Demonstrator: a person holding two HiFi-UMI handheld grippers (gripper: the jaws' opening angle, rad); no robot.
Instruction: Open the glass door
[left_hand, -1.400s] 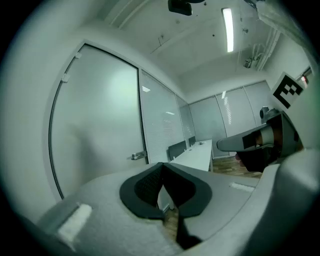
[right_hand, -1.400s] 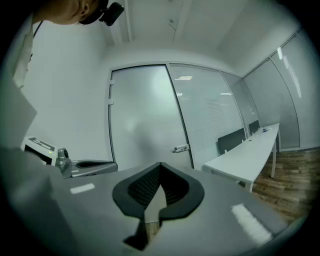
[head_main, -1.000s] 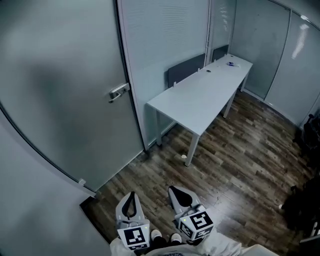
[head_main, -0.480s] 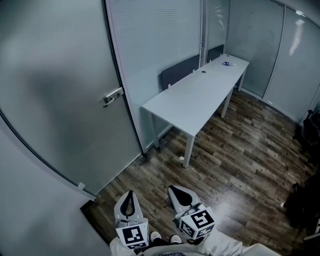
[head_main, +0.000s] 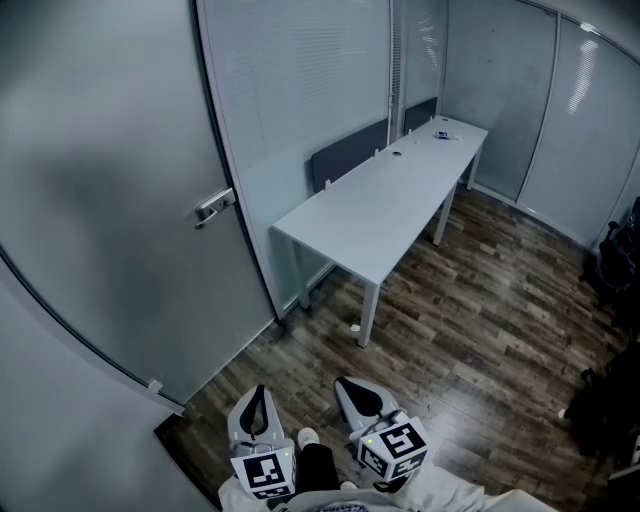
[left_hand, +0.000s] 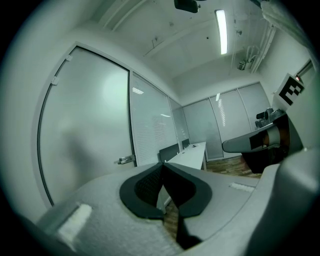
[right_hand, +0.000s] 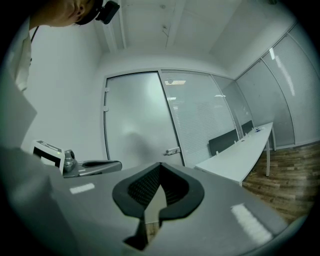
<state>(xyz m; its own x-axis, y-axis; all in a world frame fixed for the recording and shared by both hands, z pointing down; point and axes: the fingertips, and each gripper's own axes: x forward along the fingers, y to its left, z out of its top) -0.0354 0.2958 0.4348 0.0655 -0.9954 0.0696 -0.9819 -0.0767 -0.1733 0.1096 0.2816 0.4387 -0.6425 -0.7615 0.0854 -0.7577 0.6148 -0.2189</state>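
Note:
The frosted glass door (head_main: 110, 200) fills the left of the head view, standing closed with a metal lever handle (head_main: 213, 208) at its right edge. My left gripper (head_main: 258, 392) and right gripper (head_main: 346, 383) are side by side at the bottom of that view, well short of the door and pointing level into the room. Both are shut with nothing between the jaws. In the left gripper view the lever handle (left_hand: 126, 160) shows left of the closed left gripper (left_hand: 162, 163). In the right gripper view the lever handle (right_hand: 172, 150) sits just above the closed right gripper (right_hand: 160, 164).
A long white table (head_main: 370, 210) runs along the glass partition right of the door, with a dark panel (head_main: 345, 155) behind it. A small white object (head_main: 354, 327) lies on the wood floor by the table leg. Dark items (head_main: 610, 400) stand at the right edge.
In the head view the door handle and the table have slid left and slightly down. Both grippers stay shut at the frame's bottom, and a shoe now shows between them.

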